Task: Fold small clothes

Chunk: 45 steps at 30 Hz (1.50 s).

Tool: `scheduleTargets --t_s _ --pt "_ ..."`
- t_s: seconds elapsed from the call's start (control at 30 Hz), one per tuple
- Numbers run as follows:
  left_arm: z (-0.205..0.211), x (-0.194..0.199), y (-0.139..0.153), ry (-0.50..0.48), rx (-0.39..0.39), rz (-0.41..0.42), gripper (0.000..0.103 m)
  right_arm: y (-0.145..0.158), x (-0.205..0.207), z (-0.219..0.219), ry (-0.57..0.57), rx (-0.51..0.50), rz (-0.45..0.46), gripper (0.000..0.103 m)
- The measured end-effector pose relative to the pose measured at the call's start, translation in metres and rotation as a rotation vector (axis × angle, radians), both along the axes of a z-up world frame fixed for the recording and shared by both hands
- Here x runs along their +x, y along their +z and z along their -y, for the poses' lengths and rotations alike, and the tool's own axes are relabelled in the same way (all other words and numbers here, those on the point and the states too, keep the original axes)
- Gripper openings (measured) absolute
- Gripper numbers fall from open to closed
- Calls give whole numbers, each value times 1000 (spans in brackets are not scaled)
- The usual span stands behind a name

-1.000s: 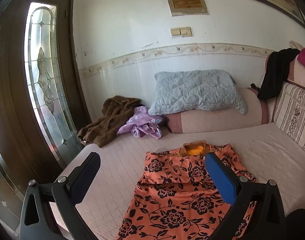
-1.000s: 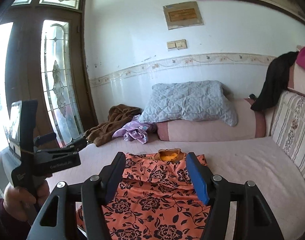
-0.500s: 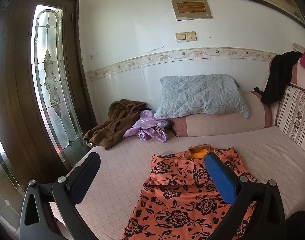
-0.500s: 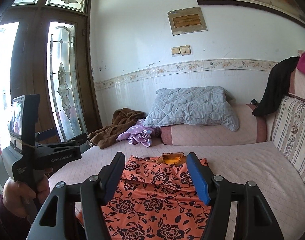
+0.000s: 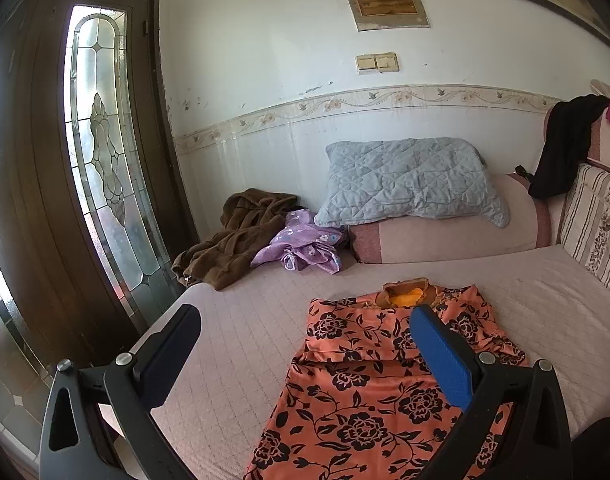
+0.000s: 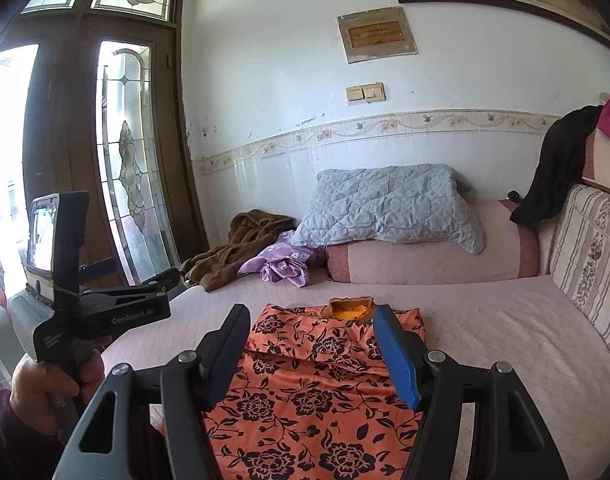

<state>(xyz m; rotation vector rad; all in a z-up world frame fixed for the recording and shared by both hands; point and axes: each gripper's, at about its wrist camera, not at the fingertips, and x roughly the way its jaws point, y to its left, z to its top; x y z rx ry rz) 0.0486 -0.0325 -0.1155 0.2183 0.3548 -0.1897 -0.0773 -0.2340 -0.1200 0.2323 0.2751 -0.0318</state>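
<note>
Orange cloth dress with black flowers lies flat on the pale pink quilted bed, its neck toward the wall. Right gripper hangs over the dress, jaws apart, nothing between them. Left gripper hangs near the dress's left side, jaws wide apart and empty. A hand holds its handle.

at mid-frame a grey quilted pillow rests on a pink bolster against the wall. left of them lie a brown robe and a crumpled purple cloth, touching. a black garment hangs at the right edge; a stained-glass door fills the left.
</note>
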Motion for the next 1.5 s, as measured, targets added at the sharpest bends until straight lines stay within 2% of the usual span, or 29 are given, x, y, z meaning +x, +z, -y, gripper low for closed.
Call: scheduleTargets --t_s 0.6,1.5 --pt "-7 -1 -4 20 9 1 103 -5 1 0 6 13 -14 68" --pt "-16 -5 2 38 12 15 103 3 -4 -7 19 -7 5 68"
